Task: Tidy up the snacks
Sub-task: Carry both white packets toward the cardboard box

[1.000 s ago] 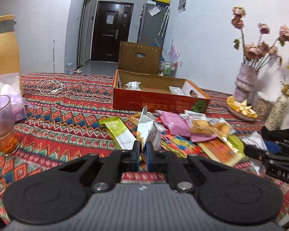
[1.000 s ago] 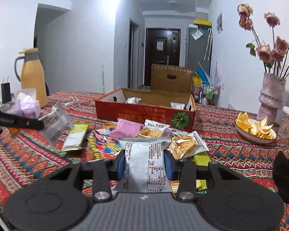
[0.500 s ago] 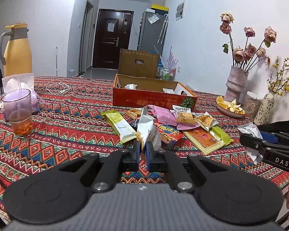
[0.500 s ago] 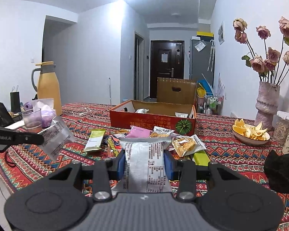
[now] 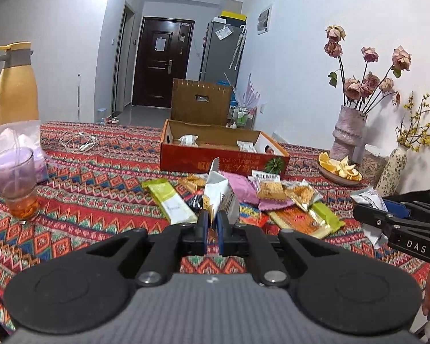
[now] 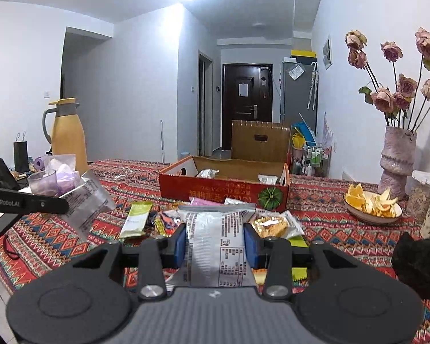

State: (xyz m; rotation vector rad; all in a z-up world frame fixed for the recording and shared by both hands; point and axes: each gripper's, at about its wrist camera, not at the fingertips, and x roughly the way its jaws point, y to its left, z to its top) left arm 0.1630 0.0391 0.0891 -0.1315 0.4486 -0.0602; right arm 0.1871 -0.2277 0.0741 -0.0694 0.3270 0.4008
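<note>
My left gripper (image 5: 212, 226) is shut on the edge of a white snack packet (image 5: 220, 193), held above the patterned tablecloth. That same packet (image 6: 84, 200) shows at the left of the right wrist view. My right gripper (image 6: 215, 242) is shut on a silver snack bag (image 6: 218, 240) with printed text, pinched across its width. Several loose snacks (image 5: 272, 193) lie in a heap on the cloth in front of an open red cardboard box (image 5: 223, 162), which holds a few packets (image 5: 187, 140). A green bar wrapper (image 5: 172, 200) lies left of the heap.
A glass cup (image 5: 17, 183), a plastic bag (image 5: 17, 137) and a yellow jug (image 5: 15, 86) stand at the left. A bowl of orange peel (image 5: 339, 169), a vase of dried roses (image 5: 348, 129) and a smaller vase (image 5: 391, 172) line the right wall. A white cable (image 5: 80, 143) lies behind.
Both grippers have drawn back and risen slightly with their packets, so more of the table and room shows. Their grips have not changed.
</note>
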